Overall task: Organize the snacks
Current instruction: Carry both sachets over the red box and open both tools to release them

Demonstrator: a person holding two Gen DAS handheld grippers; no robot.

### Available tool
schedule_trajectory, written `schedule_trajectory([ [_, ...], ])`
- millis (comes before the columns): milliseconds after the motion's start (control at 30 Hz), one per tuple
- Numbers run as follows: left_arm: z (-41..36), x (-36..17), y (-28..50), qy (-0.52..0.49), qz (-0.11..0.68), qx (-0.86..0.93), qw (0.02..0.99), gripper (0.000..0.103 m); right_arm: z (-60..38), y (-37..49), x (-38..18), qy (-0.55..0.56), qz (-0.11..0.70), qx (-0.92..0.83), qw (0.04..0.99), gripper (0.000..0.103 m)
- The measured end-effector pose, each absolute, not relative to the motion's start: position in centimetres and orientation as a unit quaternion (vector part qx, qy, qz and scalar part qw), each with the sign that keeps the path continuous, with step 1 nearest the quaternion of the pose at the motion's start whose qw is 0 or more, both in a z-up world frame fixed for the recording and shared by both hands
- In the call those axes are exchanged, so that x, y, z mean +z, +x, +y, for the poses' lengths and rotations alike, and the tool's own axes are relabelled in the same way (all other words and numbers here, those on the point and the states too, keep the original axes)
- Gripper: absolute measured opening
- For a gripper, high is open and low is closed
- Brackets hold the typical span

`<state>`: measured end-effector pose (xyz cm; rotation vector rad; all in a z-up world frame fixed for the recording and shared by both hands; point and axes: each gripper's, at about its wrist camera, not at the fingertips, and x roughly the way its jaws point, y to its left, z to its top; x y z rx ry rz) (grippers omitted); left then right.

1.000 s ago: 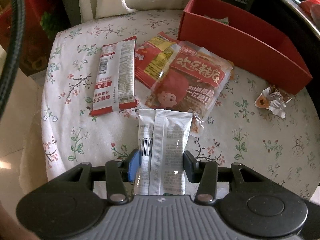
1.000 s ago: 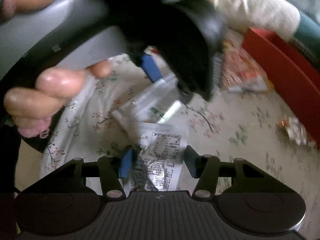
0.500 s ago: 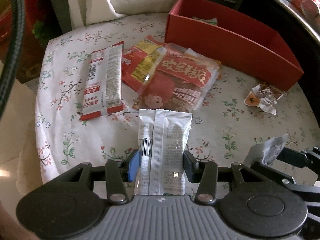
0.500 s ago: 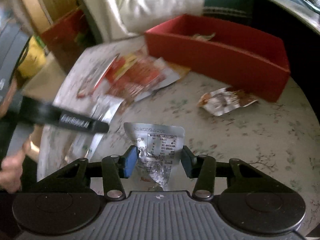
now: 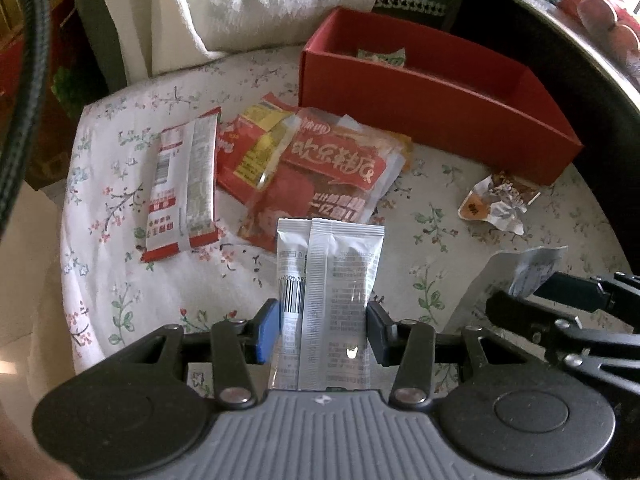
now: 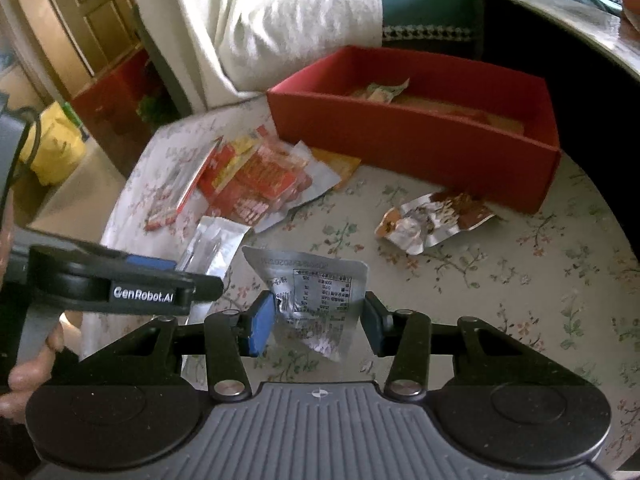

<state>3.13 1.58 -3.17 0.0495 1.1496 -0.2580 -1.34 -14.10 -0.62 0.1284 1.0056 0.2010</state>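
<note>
With both packets now lifted, our left gripper (image 5: pixel 322 330) clamped the white sachet (image 5: pixel 330 280), our right gripper (image 6: pixel 316 322) the silver pouch (image 6: pixel 316 300); we had swung toward the red box (image 6: pixel 416 136) for dropping

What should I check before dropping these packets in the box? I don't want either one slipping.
1. Left tongs shut on white packet: ok.
2. Right tongs shut on silver packet: ok, though it is crumpled.
3. Red box open on top: ok.
4. Room left in the box: ok, few items inside.
5. Path to the box free: cannot tell; a torn wrapper lies before it.
6. Tongs apart from each other: ok, but close.
</note>
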Motion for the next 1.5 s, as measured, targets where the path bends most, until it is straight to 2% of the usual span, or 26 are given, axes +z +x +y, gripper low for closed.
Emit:
schedule_trajectory([
  [633, 0.4, -1.0, 4.1, 0.035, 0.49, -0.119, 0.863, 0.039, -17.0, -0.1, 1.7, 0.103, 0.434, 0.071, 0.892, 0.054],
  [1500, -3.7, 2.1, 11.0, 0.049, 0.429, -0.121, 0.894, 0.039, -21.5, 6.8, 5.1, 0.135, 0.36, 0.033, 0.922, 0.054],
])
